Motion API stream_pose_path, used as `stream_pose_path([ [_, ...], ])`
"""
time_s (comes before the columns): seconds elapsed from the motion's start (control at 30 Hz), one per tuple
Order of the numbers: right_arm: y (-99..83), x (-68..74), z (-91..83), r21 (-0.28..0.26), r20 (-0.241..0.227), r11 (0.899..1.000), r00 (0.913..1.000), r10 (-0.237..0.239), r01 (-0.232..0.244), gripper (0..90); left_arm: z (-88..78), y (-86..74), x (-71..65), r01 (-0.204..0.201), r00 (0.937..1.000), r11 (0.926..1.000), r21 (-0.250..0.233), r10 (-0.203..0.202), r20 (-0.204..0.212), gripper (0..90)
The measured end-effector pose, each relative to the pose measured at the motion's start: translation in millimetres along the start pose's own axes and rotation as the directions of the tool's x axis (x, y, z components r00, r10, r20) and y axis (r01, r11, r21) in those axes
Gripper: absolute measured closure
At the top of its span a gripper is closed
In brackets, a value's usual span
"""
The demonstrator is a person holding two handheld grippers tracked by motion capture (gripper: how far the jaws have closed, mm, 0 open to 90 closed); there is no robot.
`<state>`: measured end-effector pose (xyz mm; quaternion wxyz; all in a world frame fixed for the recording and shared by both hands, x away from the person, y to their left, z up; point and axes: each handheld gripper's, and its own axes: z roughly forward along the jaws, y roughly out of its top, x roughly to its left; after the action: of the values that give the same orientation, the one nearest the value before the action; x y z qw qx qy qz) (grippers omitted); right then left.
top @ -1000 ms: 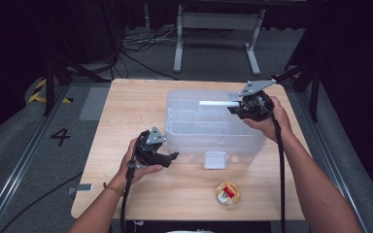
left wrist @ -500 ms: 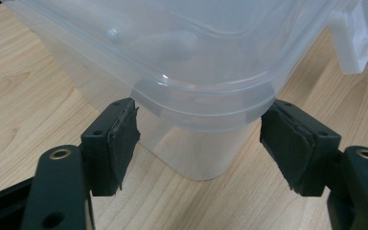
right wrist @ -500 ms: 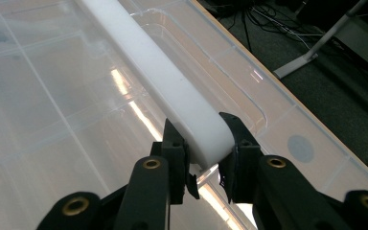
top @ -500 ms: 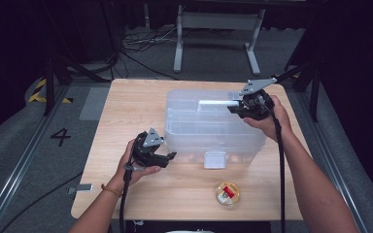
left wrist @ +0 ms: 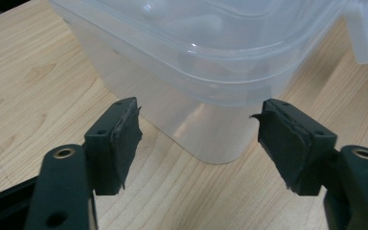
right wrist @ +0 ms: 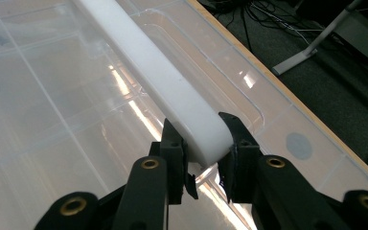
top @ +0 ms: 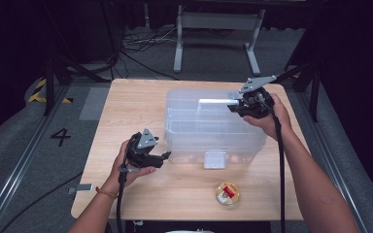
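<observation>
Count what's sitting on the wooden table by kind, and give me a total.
Clear plastic storage bin: 1
White handle on the bin's lid: 1
Small round container: 1
Total: 3

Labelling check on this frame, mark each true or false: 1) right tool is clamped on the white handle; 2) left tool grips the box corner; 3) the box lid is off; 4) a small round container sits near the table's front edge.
1) True: the right tool is shut on the white handle.
2) False: the left tool is open, its jaws either side of the clear box corner, not touching it.
3) False: the lid is on.
4) True: the round container is there.
</observation>
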<state>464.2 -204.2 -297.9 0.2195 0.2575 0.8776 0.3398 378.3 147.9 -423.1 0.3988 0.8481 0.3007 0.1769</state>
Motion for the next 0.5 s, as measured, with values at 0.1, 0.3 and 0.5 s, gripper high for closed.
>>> stream_pose_path([
  [0.1,0.2,2.5,-1.1,0.002,-0.008,1.0,0.9999,-0.006,0.006,74.5,-1.0,-0.4,-0.6,-0.007,0.9998,1.0,-0.003,0.007,0.02,36.1],
  [0.3,0.9,6.0,-3.7,0.006,-0.021,1.0,0.9997,-0.011,0.011,74.8,-4.9,3.7,-3.1,-0.009,0.9992,0.999,-0.043,0.011,0.039,36.4],
  [0.5,2.6,3.6,-4.4,0.001,-0.02,1.0,0.9998,-0.008,0.008,74.6,-9.0,4.2,-2.7,-0.011,0.9988,0.998,-0.063,0.014,0.046,40.3],
])
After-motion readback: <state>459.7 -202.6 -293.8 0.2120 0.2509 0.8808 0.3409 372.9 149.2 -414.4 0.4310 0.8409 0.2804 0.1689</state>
